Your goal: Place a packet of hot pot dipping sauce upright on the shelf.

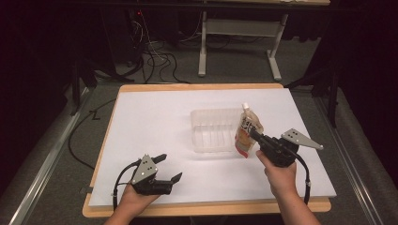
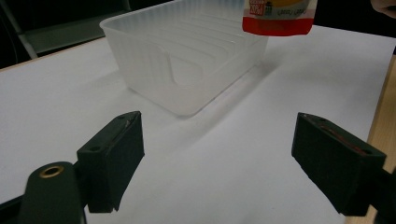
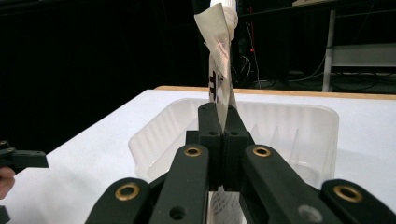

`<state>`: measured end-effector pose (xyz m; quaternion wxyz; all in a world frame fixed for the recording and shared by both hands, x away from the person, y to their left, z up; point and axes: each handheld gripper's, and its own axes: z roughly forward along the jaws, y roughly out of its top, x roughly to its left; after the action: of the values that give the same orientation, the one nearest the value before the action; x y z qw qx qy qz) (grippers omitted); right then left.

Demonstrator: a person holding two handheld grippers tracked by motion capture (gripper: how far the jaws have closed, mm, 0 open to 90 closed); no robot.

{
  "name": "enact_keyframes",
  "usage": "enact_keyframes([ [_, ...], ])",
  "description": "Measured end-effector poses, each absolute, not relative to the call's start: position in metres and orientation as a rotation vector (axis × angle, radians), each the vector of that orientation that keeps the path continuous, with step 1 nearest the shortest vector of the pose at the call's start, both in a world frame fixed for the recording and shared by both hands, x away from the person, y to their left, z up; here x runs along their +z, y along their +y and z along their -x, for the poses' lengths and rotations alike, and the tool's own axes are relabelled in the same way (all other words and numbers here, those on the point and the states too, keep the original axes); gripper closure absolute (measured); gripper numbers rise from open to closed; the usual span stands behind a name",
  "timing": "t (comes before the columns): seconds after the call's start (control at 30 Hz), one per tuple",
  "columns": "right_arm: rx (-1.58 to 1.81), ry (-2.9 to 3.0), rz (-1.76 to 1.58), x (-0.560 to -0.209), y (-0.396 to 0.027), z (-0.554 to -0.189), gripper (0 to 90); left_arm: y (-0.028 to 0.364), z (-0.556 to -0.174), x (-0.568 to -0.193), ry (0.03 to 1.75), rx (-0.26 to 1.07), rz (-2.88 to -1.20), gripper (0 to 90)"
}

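Observation:
A spouted drink pouch [image 1: 247,132], white and orange with a red bottom edge, hangs upright just right of a clear plastic tub [image 1: 215,130] in the middle of the white board. My right gripper [image 1: 253,135] is shut on the pouch's side. In the right gripper view the pouch [image 3: 221,56] rises edge-on from between the pressed jaws, with the tub [image 3: 289,135] behind it. My left gripper [image 1: 170,168] rests open near the board's front left, nothing between its fingers. Its own view looks at the tub [image 2: 187,60] and the pouch's red bottom edge [image 2: 279,16].
The white board [image 1: 155,122] lies on a wooden tabletop [image 1: 202,87]. Beyond the table's far edge stand a table frame [image 1: 239,42] and tangled cables [image 1: 155,56] on the floor. Dark surroundings close in on both sides.

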<state>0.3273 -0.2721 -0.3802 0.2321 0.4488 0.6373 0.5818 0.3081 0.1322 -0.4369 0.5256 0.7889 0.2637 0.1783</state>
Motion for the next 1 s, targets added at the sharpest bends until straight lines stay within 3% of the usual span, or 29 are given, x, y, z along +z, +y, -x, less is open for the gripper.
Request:
enact_keyframes([
  [1.0,1.495,1.721,-1.273,-0.387,-0.253,-0.379,90.0,0.131,-0.309,-0.437,0.621,0.415,-1.891,17.4],
])
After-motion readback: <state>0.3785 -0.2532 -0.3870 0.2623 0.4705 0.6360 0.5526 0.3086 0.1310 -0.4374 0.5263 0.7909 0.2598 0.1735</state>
